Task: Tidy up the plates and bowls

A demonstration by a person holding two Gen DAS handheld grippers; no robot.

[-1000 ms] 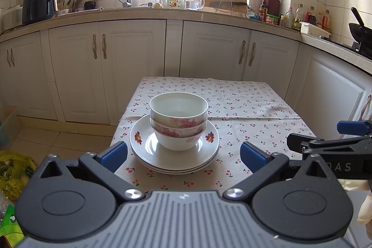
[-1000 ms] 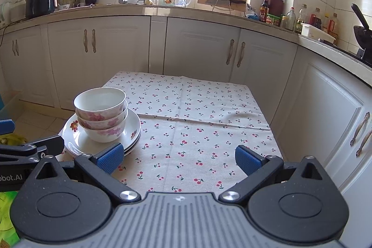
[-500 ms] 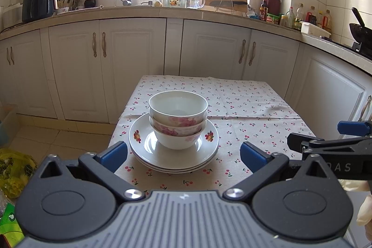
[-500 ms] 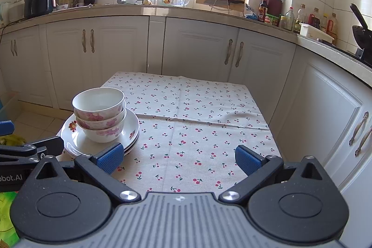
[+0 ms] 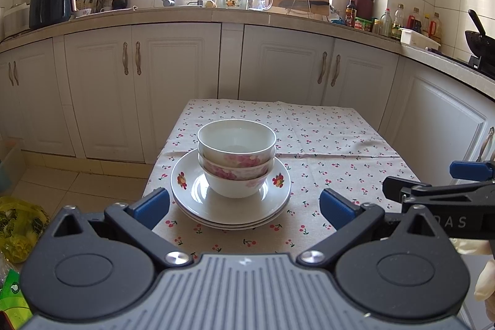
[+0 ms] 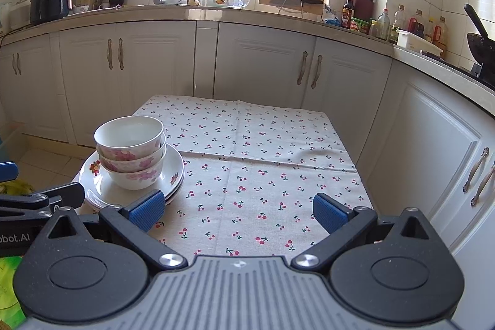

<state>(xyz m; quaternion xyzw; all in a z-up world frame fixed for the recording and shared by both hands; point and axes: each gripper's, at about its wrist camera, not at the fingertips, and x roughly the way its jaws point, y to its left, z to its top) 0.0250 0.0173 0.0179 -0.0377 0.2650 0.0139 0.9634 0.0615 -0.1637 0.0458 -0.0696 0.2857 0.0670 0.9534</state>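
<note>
Bowls [image 5: 236, 158] on plates [image 5: 230, 200], cherry-print tablecloth [image 6: 263, 175], kitchen

Bowls [image 5: 236, 156] and plates [image 5: 230, 200]: glazed ceramic, glossy, smooth, floral prints. Bench cloth [image 6: 263, 175]: matt woven fabric, creased, cherry print. Fingers [image 5: 151, 207]: matt blue pads on black plastic with a fine grain; metal pivot screws [image 5: 178, 258] are shiny.
</note>
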